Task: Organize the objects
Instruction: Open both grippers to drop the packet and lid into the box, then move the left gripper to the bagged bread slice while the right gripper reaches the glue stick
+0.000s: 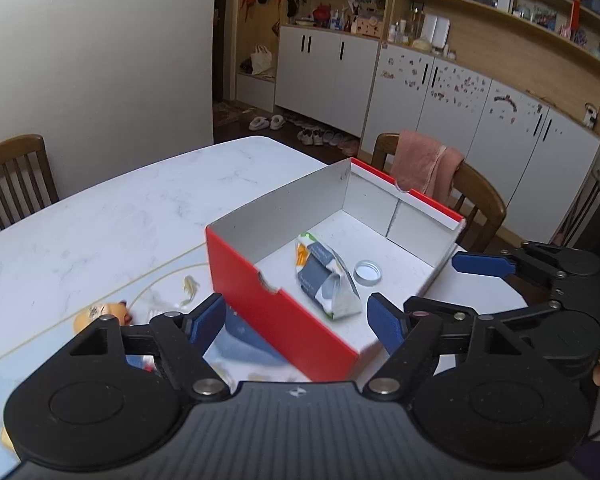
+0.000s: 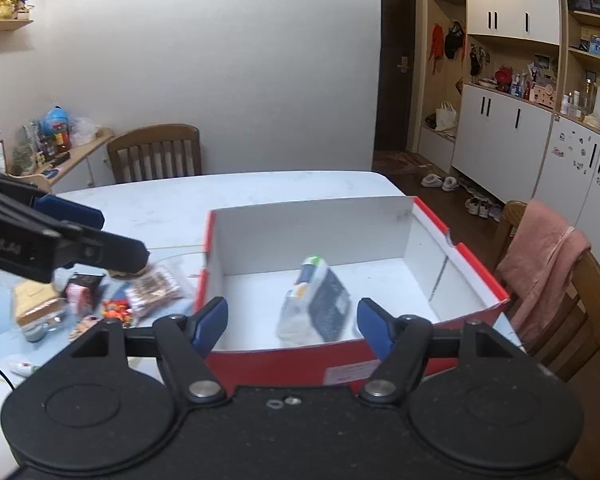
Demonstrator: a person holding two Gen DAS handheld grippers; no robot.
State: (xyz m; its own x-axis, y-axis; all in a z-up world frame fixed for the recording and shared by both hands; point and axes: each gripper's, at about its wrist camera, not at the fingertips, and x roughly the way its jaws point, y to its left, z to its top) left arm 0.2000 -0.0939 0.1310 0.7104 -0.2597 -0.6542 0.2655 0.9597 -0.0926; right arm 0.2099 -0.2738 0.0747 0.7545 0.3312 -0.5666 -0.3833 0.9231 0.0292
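A red box with a white inside (image 1: 284, 308) (image 2: 480, 308) stands on the white marble table (image 1: 120, 208). In it lie a crumpled grey-white packet (image 1: 326, 276) (image 2: 320, 300) and a silver round lid (image 1: 367, 271). My left gripper (image 1: 296, 314) is open and empty above the box's near left corner. My right gripper (image 2: 290, 318) is open and empty above the box's near wall; the packet below it is blurred. In the left wrist view the right gripper (image 1: 420, 284) shows at the right. In the right wrist view the left gripper's fingers (image 2: 112, 250) show at the left.
Loose snack packets and small toys (image 2: 148, 288) lie on the table left of the box, with an orange toy (image 1: 100, 312). A chair with a pink towel (image 1: 428, 168) (image 2: 540, 264) stands by the table's right side. Another wooden chair (image 2: 156, 152) stands at the far side.
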